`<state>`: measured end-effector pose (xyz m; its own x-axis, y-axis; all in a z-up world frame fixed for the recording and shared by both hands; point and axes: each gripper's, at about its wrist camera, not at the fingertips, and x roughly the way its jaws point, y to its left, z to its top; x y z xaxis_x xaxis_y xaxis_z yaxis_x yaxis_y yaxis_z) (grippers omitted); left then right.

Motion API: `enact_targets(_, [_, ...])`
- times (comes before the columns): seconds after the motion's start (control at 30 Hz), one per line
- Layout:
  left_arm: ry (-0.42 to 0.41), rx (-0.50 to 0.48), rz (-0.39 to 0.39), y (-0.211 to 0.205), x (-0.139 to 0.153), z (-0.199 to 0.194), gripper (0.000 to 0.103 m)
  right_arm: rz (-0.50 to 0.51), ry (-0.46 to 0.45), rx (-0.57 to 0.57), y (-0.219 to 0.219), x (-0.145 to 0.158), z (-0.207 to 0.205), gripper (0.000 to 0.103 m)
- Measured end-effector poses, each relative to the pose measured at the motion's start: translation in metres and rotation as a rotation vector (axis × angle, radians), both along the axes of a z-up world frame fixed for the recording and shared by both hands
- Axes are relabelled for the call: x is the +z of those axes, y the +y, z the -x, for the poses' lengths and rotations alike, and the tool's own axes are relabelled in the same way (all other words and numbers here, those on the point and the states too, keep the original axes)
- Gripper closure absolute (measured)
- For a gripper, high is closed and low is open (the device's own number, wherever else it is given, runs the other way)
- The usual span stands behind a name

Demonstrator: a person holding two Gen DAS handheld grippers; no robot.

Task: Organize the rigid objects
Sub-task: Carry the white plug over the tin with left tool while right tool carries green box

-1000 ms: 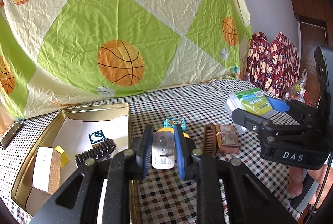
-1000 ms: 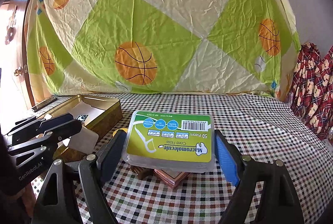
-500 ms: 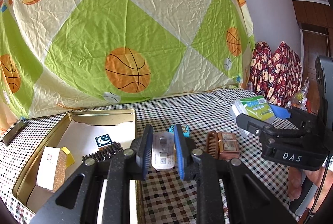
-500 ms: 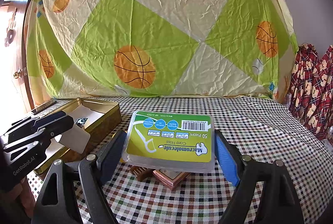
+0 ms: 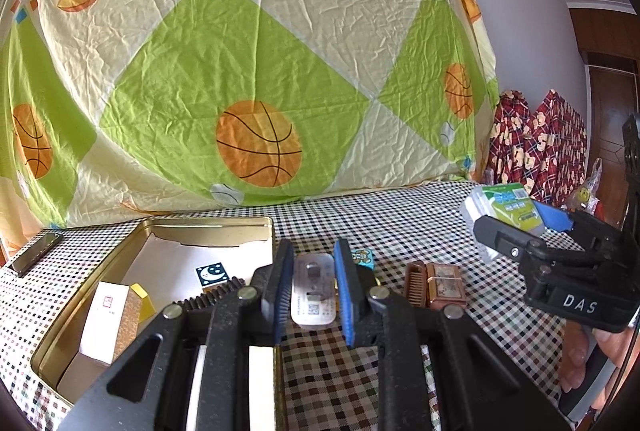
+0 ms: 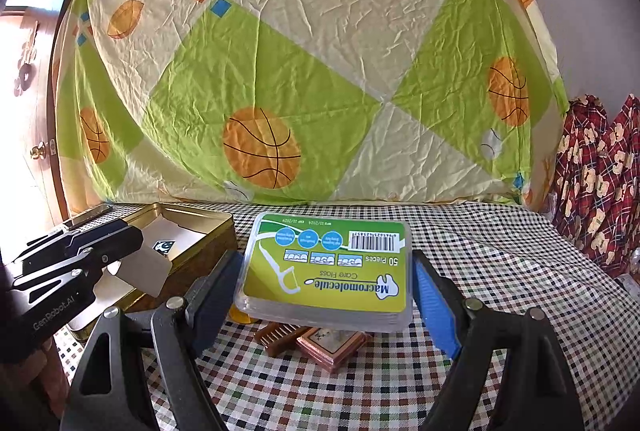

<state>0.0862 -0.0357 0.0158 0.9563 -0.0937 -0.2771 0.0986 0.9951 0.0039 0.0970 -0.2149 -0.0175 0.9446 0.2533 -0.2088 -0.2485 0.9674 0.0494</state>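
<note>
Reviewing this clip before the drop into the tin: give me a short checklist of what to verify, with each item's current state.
1. Left gripper shut on the small white plastic piece: ok.
2. Right gripper clamped on the floss box: ok.
3. Floss box held above the brown comb on the table, not touching: ok.
4. Gold tin open, bare floor space visible: ok.
5. Whether the floss box fits that space: cannot tell.
</note>
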Motion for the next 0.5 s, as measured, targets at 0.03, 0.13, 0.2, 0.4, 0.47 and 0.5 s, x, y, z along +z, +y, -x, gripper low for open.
enact_targets(0.03, [-0.002,0.002,0.001,0.000,0.000,0.000,0.084,-0.001,-0.005,0.002,0.000,0.000,0.001,0.019])
enact_targets(0.13, [-0.010,0.012,0.002,0.002,0.001,0.002,0.084,-0.007,-0.023,0.004,0.001,0.001,0.005,0.019])
enact_targets(0.2, [-0.018,0.023,0.004,0.003,0.001,0.004,0.084,-0.012,-0.033,0.005,0.001,0.002,0.006,0.019])
enact_targets(0.4, [-0.026,0.046,0.022,0.009,0.002,0.007,0.084,-0.026,-0.044,0.012,0.004,0.003,0.009,0.019])
enact_targets(0.47, [-0.030,0.050,0.025,0.011,0.002,0.008,0.084,-0.029,-0.047,0.018,0.006,0.003,0.010,0.019])
enact_targets(0.5, [-0.030,0.052,0.025,0.011,0.002,0.008,0.084,-0.031,-0.049,0.023,0.008,0.003,0.011,0.019])
